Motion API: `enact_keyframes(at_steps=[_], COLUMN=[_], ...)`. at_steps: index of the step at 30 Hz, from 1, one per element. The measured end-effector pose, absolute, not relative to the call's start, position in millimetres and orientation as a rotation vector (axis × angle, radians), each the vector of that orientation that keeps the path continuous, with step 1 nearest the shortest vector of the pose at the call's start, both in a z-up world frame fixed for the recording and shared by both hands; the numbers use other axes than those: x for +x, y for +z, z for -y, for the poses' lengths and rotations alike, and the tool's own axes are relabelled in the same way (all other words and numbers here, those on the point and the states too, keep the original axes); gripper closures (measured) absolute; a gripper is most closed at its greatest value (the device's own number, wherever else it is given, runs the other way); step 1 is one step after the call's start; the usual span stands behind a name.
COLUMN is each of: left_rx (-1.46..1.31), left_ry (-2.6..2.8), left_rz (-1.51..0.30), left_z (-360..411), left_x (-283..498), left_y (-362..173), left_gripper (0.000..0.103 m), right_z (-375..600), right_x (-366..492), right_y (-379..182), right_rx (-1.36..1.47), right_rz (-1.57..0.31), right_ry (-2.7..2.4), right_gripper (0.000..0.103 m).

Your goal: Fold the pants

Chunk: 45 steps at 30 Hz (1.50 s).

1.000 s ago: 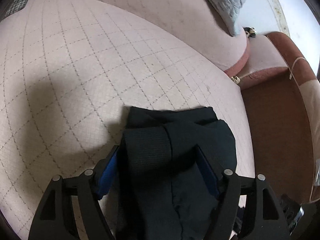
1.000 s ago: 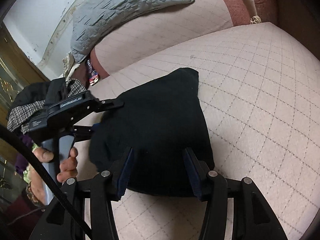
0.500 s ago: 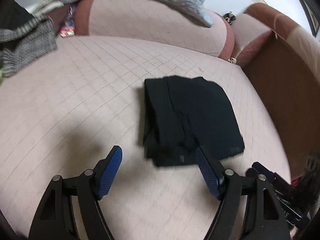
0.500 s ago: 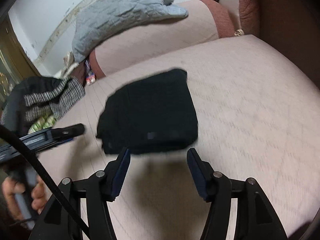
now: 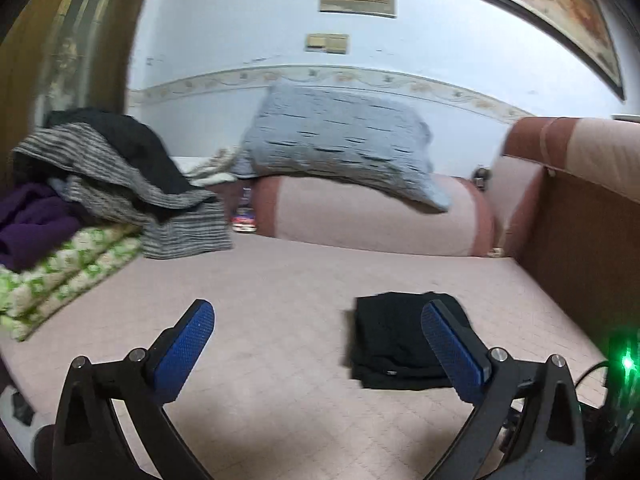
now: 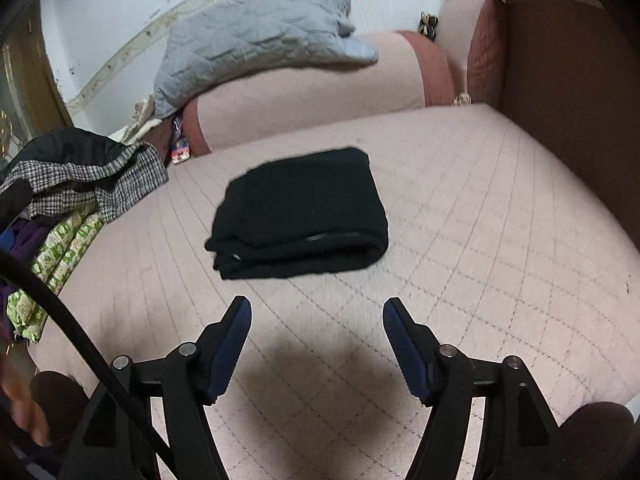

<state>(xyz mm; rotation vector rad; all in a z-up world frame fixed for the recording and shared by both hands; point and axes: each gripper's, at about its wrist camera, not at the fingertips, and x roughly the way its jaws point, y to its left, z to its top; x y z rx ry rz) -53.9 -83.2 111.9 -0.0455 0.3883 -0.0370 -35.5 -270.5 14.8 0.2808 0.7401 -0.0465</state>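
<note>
The black pants lie folded into a compact rectangle on the pink quilted sofa seat. In the left wrist view the pants sit low right, partly behind the right blue pad. My left gripper is open and empty, held back from the pants and raised. My right gripper is open and empty, a short way in front of the folded pants, not touching them.
A pile of clothes and a green patterned blanket lie at the seat's left end. A grey quilted pillow rests on the pink backrest. The brown armrest bounds the right side.
Both grippers let go of the pants and drew back and up. The pants now lie folded on the seat, farther from both grippers.
</note>
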Motion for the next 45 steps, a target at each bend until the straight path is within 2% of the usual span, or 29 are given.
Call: enact_keyframes(at_steps=[4,12,15,45], left_rx=[-0.042,-0.037,-0.031,0.013], left_ry=[-0.054,-0.099,-0.106,-0.202], left_rz=[-0.451,-0.748,-0.805,-0.961], left_z=[84,100,103,125], left_x=[-51,-25,-22,-7], left_y=[111,67,56,15], left_gripper=[0.000,0.000,0.000,0.000], right_z=[265,262,263,259], right_x=[-40,-39,-35,-14], right_y=[20,9,3,-30], right_rx=[0.273,0.275,0.275,0.251], right_rz=[-0.720,-0.765,-0.784,-0.888], right_ry=[-0.038,-0.043,-0.047,-0.052], right_gripper=[0.024,0.023,0.023,0.022])
